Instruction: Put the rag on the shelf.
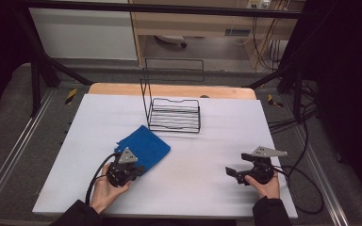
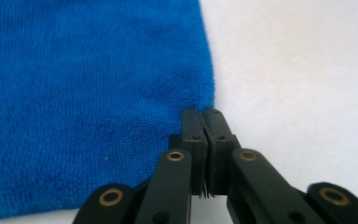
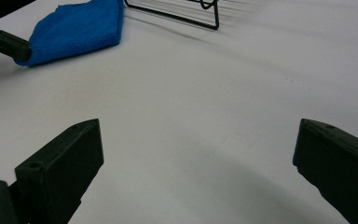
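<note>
White sheeting is spread over the bench point(image 1: 207, 155), and a strip of bare wood is left showing along its far edge. A folded blue cloth point(image 1: 143, 147) is laid flat on the near left part of the bench, just in front of a black wire rack point(image 1: 175, 114) (the rack stands beside it, with a narrow gap between them). The left gripper point(image 2: 204, 122) is held at the near corner of the cloth, and its jaws are brought fully together there; in the left gripper view the tips are seen right at the cloth's edge, though whether any fabric is pinched between them cannot be told. The right gripper point(image 3: 198, 158) is held over bare sheeting at the near right of the bench, well apart from the cloth, with its jaws spread wide and nothing between them. Dark framing and trailing cables are seen around the bench.
</note>
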`<action>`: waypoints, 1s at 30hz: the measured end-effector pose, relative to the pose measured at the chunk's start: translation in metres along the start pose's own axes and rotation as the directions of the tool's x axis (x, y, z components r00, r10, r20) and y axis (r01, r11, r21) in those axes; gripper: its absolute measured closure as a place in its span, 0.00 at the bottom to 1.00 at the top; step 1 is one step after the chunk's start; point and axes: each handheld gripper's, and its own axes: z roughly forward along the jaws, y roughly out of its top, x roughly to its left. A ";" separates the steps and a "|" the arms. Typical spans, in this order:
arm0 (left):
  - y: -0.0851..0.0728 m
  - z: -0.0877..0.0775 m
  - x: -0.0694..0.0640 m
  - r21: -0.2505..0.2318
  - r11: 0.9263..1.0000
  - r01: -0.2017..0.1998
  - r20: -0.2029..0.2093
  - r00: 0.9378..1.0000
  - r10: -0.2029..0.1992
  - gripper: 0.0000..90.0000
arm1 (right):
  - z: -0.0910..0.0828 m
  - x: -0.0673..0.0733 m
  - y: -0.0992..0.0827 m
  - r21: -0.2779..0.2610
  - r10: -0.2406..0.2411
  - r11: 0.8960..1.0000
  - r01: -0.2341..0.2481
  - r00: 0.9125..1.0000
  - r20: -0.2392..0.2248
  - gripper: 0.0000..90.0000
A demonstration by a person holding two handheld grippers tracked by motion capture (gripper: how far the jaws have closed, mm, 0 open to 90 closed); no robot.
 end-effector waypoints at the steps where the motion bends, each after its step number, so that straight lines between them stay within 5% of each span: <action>1: 0.001 -0.002 -0.001 -0.005 1.000 -0.001 0.009 1.000 0.001 0.98 | 0.000 0.000 0.000 0.000 0.000 1.000 0.000 1.000 0.000 0.02; 17: 0.013 0.004 -0.037 -0.040 0.999 0.025 0.174 0.985 -0.018 0.98 | 0.001 0.000 0.000 0.002 -0.009 1.000 0.009 1.000 -0.003 0.03; 23: 0.014 0.012 -0.044 -0.034 0.999 0.012 0.165 0.986 -0.006 0.94 | 0.001 0.000 0.000 0.002 -0.010 1.000 0.010 1.000 -0.004 0.03; 25: 0.015 0.009 -0.042 -0.046 0.999 0.023 0.168 0.986 -0.015 0.76 | 0.000 0.001 0.000 0.001 -0.006 1.000 0.006 1.000 -0.005 0.03; 30: 0.016 -0.012 -0.023 -0.070 0.996 0.050 0.116 0.992 -0.042 0.61 | 0.000 0.001 0.000 -0.001 -0.005 1.000 0.005 1.000 -0.004 0.03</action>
